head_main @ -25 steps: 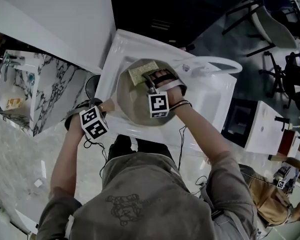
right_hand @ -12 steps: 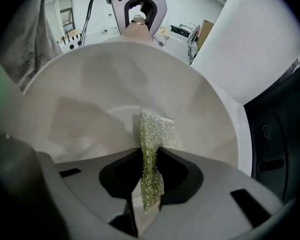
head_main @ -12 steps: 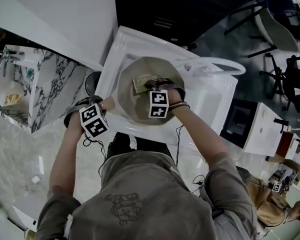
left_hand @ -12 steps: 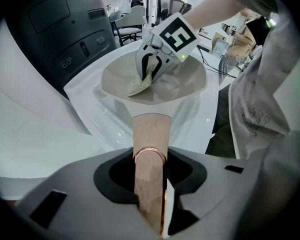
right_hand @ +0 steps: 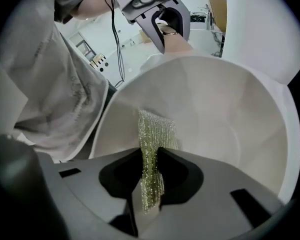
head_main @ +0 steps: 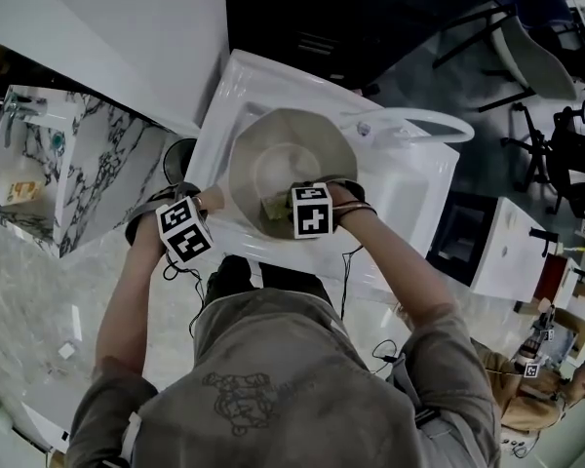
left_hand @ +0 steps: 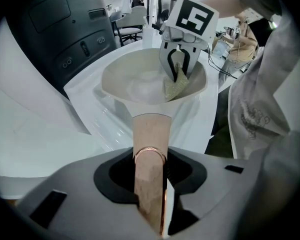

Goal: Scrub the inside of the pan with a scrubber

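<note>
Setting: white sink [head_main: 409, 198] with an arched faucet [head_main: 424, 117]; marble-patterned cabinet [head_main: 88, 174] to the left, office chairs [head_main: 551, 47] beyond.
Pan: beige pan [head_main: 283, 149] in the sink.
Left gripper [left_hand: 150, 159]: jaws clamped on the pan's handle [left_hand: 151, 131].
Right gripper [right_hand: 150, 169]: jaws pinching the green scrubber [right_hand: 157, 129], which lies against the pan's near inner wall.
In the way: from the head view, the right gripper's marker cube [head_main: 312, 210] covers most of the scrubber.

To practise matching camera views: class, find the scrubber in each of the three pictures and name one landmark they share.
Head view: scrubber at centre, on the pan's lower wall.
Left gripper view: scrubber upper centre, on the pan's right wall.
Right gripper view: scrubber bottom centre, between the jaws.
Shared landmark: the pan.
</note>
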Demonstrator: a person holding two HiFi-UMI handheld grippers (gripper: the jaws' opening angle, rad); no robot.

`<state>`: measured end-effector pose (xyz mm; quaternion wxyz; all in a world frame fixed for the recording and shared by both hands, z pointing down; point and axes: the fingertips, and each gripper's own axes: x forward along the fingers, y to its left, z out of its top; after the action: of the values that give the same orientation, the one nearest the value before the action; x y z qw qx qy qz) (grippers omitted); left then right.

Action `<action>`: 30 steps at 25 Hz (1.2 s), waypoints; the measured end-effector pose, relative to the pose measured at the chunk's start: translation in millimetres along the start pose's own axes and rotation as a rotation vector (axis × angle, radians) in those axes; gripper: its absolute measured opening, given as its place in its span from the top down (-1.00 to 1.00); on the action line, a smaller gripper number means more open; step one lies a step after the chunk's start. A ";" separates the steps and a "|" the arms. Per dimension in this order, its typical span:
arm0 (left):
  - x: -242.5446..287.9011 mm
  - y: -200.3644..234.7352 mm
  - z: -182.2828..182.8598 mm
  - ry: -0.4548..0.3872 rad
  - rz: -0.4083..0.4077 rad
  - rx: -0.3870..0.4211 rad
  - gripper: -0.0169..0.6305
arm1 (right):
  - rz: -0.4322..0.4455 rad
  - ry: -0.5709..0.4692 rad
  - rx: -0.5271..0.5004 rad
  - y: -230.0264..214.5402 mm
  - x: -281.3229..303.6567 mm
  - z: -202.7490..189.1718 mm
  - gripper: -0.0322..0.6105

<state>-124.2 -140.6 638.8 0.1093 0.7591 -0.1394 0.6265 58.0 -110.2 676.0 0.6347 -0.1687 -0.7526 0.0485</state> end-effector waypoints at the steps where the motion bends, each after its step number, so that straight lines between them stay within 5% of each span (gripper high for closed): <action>1: 0.1 0.4 -0.1 0.001 0.000 0.001 0.49 | 0.043 -0.001 0.010 8.6 -0.2 0.6 0.62; 11: 0.4 -1.7 0.4 0.009 -0.007 -0.005 0.49 | 0.328 -0.204 0.189 46.2 -35.9 20.4 0.63; 14: 0.9 -1.5 1.5 0.003 -0.003 -0.005 0.49 | 0.308 -0.290 0.214 41.8 -57.7 29.1 0.64; 16: 1.0 -1.5 1.8 0.001 -0.003 -0.001 0.49 | 0.165 -0.332 0.185 21.5 -70.6 33.7 0.64; 19: 1.1 -1.8 1.9 0.001 -0.005 0.002 0.49 | -0.168 -0.309 0.091 -24.0 -86.3 32.2 0.64; 24: 1.2 -2.0 1.3 -0.001 -0.005 -0.005 0.49 | -0.707 -0.028 -0.259 -98.3 -96.4 21.3 0.64; 27: 1.6 -0.7 0.5 -0.001 -0.002 -0.005 0.49 | -0.858 0.096 -0.399 -127.8 -88.1 19.9 0.64; 30: 1.7 -0.4 0.1 0.002 -0.001 -0.006 0.49 | -0.910 0.174 -0.449 -147.6 -70.6 12.3 0.64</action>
<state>-123.7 -140.4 640.4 0.1121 0.7583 -0.1408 0.6266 27.3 -269.2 649.7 0.6000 0.0406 -0.6860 -0.4096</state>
